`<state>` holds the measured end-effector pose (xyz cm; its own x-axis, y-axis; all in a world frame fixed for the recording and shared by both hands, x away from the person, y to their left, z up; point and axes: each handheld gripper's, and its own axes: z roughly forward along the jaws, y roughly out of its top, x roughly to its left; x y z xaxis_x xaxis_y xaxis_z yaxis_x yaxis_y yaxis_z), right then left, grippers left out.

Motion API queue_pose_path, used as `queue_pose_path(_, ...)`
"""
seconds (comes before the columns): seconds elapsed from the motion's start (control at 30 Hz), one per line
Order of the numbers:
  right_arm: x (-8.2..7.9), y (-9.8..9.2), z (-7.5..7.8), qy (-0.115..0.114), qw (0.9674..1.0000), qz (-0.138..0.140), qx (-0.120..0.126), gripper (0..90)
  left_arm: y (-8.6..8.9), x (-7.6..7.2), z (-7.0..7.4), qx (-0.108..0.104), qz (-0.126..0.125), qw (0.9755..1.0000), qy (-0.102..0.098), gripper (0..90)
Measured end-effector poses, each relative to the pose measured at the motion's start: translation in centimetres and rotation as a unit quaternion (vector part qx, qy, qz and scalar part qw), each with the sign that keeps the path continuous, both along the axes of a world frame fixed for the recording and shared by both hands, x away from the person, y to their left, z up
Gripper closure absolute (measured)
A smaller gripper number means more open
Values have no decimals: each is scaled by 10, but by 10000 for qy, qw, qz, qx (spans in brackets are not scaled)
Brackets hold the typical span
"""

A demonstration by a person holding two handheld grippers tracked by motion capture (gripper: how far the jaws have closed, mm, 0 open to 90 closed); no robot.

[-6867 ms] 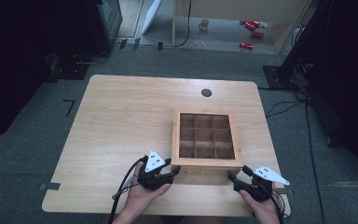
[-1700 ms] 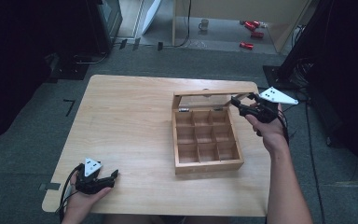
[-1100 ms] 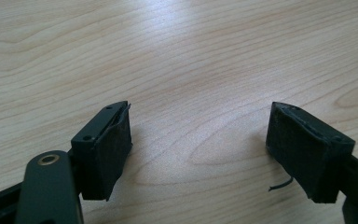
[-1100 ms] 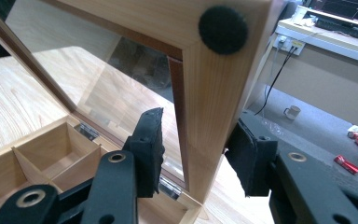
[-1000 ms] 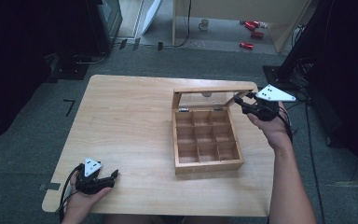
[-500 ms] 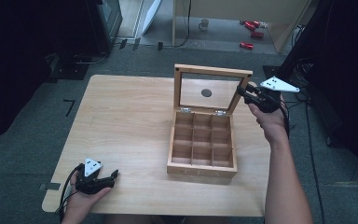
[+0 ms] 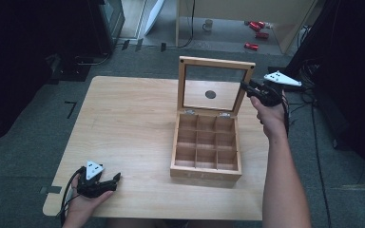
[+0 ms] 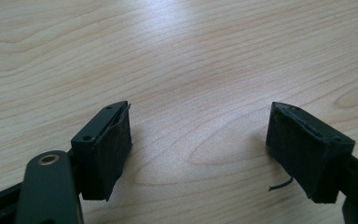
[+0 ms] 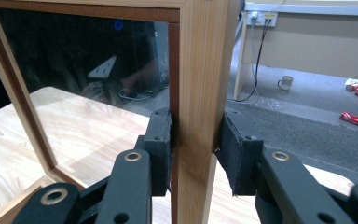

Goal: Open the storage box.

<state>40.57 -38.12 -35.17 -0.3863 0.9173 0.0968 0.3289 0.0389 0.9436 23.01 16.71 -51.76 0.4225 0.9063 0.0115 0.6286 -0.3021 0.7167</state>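
Note:
A wooden box with several empty square compartments stands right of the table's middle. Its glass-paned lid stands upright on the back hinges. My right gripper is shut on the lid's right frame rail, near the top corner. In the right gripper view the two pads press on both faces of that wooden rail. My left gripper lies in a hand at the table's front left corner. It is open, with only bare wood between its fingers.
The light wooden table has a round cable hole, seen through the lid's glass. On the floor behind are a mug, red cans and a desk. Cables lie on the floor at the right.
The lid, flat on the box at first, has swung up from partly raised to upright, with my right gripper carrying its right corner up and back. The left hand has stayed at the front left corner.

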Motion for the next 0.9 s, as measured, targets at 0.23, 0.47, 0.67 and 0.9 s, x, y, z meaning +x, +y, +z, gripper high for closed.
queue_pose_path(0.23,8,2,-1,82,9998,-181,51,674,0,0,0,-2,-1,10000,1,225)
queue_pose_path(0.47,15,5,-3,126,9991,-376,121,673,0,0,0,-4,-9,10000,-5,226)
queue_pose_path(0.67,21,8,-6,141,9980,-557,259,673,0,0,0,-13,-13,10000,-9,226)
queue_pose_path(0.9,27,10,-9,193,9967,-710,338,673,0,0,0,-6,-39,10000,-14,226)
